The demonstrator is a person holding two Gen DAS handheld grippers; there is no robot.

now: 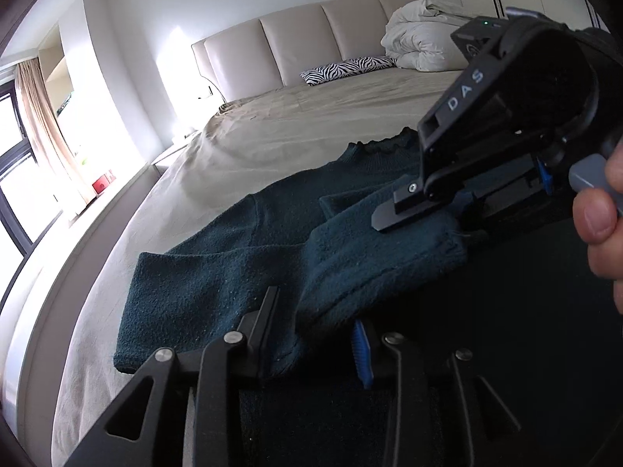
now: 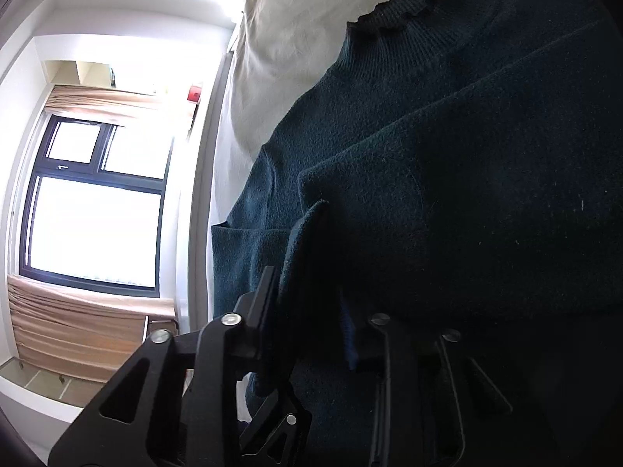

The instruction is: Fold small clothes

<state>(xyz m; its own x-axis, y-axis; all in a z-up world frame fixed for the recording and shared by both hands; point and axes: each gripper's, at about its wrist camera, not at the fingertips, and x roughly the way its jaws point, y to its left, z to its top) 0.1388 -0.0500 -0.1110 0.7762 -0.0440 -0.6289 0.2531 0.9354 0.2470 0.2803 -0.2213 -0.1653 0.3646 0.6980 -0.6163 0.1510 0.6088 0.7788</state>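
Observation:
A dark teal knit sweater [image 1: 241, 233] lies flat on the beige bed sheet [image 1: 272, 132], its ruffled collar [image 2: 405, 7] toward the headboard. One part is folded over the body and forms a thick fold [image 1: 373, 257]. My left gripper [image 1: 315, 330] stands at the near end of that fold. Its jaws are apart with the knit between them, and the blue pad [image 1: 360, 350] is against the cloth. My right gripper [image 1: 440, 214] is shut on the far end of the same fold. In the right wrist view the right gripper [image 2: 311, 311] has the fabric pinched between its fingers.
A padded headboard [image 1: 296, 43], a zebra pillow [image 1: 346, 68] and a bunched white duvet [image 1: 420, 39] are at the far end of the bed. A window [image 2: 93, 218] with curtains runs along the bed's left side. A hand [image 1: 599, 218] holds the right gripper's handle.

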